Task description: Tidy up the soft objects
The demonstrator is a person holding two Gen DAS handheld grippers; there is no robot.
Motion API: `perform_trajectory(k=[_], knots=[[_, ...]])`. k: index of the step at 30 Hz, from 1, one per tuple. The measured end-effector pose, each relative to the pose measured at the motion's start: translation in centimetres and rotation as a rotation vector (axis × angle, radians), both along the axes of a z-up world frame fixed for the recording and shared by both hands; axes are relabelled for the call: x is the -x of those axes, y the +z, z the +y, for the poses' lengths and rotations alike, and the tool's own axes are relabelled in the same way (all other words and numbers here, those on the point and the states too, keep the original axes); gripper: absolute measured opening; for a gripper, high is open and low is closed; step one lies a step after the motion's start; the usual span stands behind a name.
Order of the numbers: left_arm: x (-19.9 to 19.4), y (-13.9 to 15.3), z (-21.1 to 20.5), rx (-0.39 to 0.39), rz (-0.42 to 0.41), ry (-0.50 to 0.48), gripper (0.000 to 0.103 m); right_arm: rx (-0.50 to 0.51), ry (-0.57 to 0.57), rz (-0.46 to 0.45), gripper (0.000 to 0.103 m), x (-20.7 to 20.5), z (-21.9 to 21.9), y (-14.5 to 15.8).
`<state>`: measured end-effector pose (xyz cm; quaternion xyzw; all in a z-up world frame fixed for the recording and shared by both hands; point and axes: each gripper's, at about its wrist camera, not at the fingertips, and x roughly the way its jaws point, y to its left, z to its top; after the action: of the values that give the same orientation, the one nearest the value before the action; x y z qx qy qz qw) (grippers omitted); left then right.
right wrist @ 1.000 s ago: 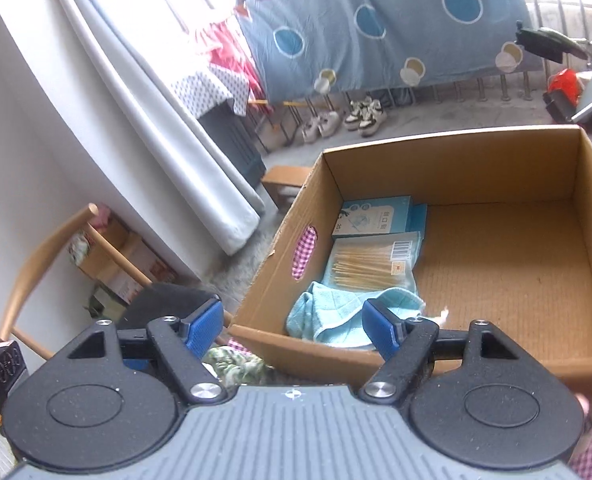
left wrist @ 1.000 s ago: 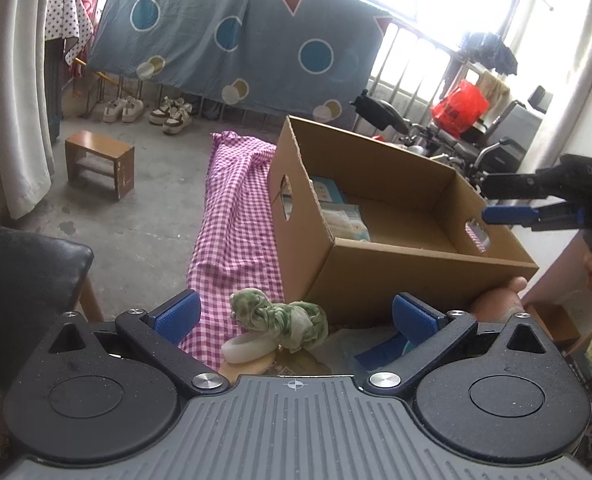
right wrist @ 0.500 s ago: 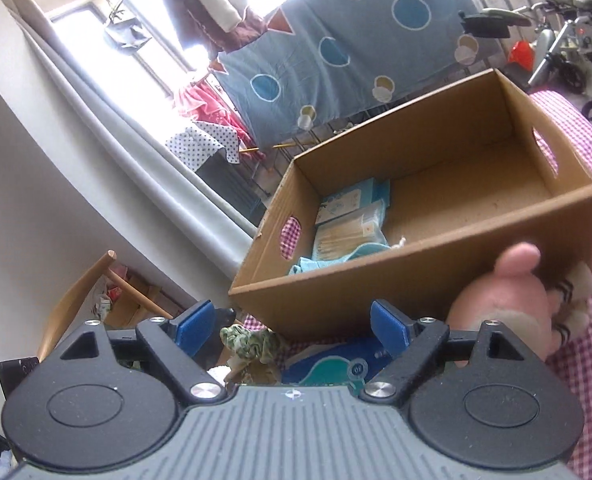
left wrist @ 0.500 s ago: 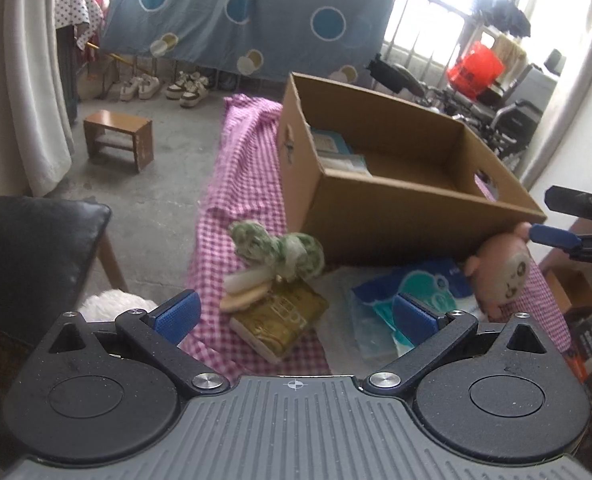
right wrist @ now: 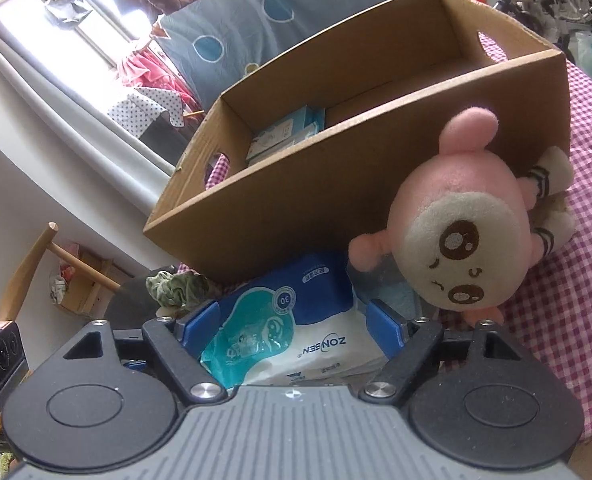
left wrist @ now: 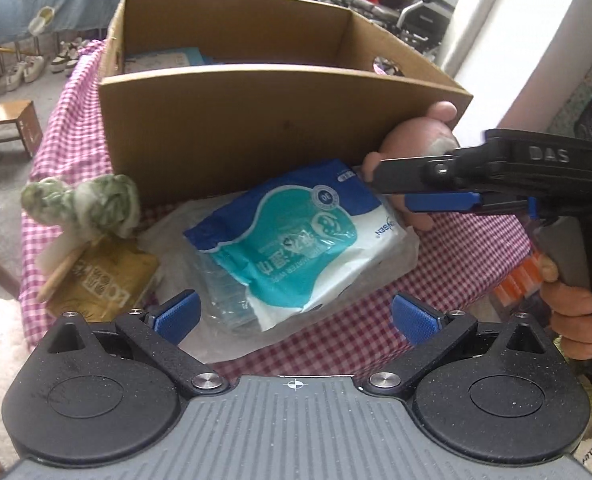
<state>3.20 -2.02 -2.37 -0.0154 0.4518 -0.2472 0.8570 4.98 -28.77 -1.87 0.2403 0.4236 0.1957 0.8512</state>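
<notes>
A blue and white wet-wipe pack (left wrist: 296, 240) lies on the pink checked tablecloth (left wrist: 455, 264) in front of a cardboard box (left wrist: 256, 128). My right gripper (right wrist: 292, 324) is open with its jaws either side of the pack's (right wrist: 280, 332) near end, not closed on it; it also shows in the left wrist view (left wrist: 435, 184). A pink plush doll (right wrist: 467, 232) leans on the box's right corner. A green fabric scrunchie (left wrist: 84, 200) lies at the left. My left gripper (left wrist: 296, 314) is open and empty, just short of the pack.
A gold packet (left wrist: 104, 280) lies under the scrunchie. The box (right wrist: 335, 152) holds blue packets (right wrist: 284, 136) at its far left end. A wooden stool (left wrist: 4, 128) and shoes stand on the floor at left. A wooden chair (right wrist: 24, 272) is left of the table.
Both grippers have dropped and moved in toward the wipe pack. The right gripper now straddles the pack's end; the left view tilted down onto the table.
</notes>
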Motion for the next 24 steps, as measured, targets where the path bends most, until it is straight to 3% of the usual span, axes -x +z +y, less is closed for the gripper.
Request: perform_trajectory(k=[14,24], knots=[[-2.7,-1.5,-2.0,0.023,0.055,-0.074,0.102,0.069,0.03,0.061,0.066,-2.4,1.2,-1.6],[-2.9,-1.3,-2.0,0.043,0.054,-0.062,0.101,0.041,0.061,0.076,0.065,-1.6,1.8,-1.1]])
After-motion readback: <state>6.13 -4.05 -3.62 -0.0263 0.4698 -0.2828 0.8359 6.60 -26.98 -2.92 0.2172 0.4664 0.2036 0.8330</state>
